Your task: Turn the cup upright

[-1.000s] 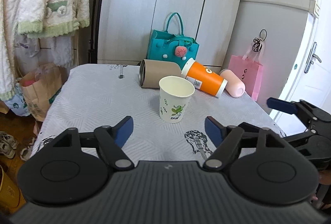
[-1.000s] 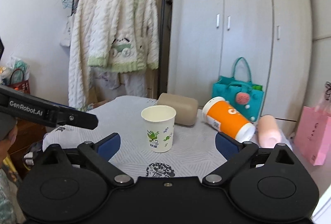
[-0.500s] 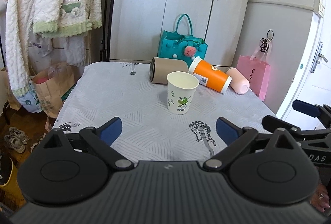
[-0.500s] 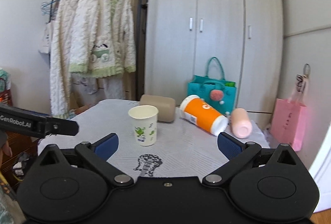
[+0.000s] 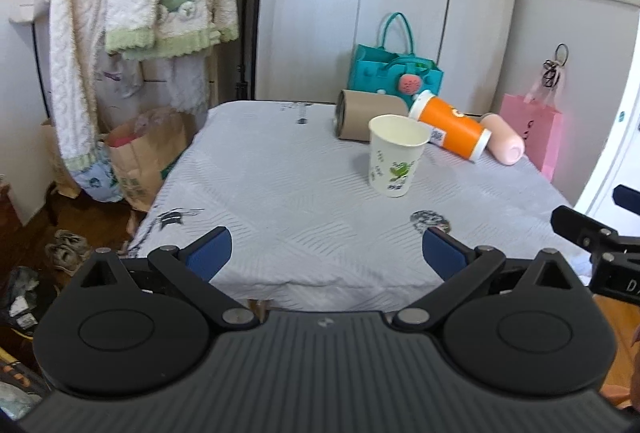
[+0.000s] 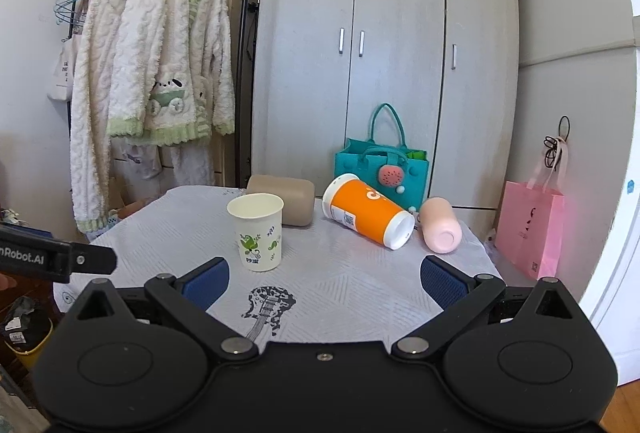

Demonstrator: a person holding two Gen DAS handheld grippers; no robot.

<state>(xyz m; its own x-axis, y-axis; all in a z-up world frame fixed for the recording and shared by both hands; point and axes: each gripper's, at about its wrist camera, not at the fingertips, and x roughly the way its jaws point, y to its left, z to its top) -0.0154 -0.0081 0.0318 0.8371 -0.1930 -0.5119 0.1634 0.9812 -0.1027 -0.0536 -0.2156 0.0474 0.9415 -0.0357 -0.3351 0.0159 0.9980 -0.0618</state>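
A white paper cup (image 5: 396, 155) with green leaf print stands upright, mouth up, on the grey tablecloth; it also shows in the right wrist view (image 6: 258, 231). Behind it lie three cups on their sides: a tan one (image 5: 366, 115), an orange one with white ends (image 5: 450, 135) and a pink one (image 5: 504, 143). They also show in the right wrist view, tan (image 6: 286, 199), orange (image 6: 366, 215), pink (image 6: 440, 225). My left gripper (image 5: 326, 255) is open and empty, held back over the table's near edge. My right gripper (image 6: 324, 279) is open and empty, also well short of the cups.
The table (image 5: 280, 193) carries a grey cloth with guitar prints. A teal bag (image 5: 394, 73) and a pink bag (image 5: 532, 135) stand behind it by the wardrobe. A clothes rack with fleece robes (image 5: 132, 5) and a paper bag (image 5: 140, 157) stand at the left.
Both grippers have drawn back from the table and the upright paper cup; the cups look smaller and farther now. The cups have not moved.
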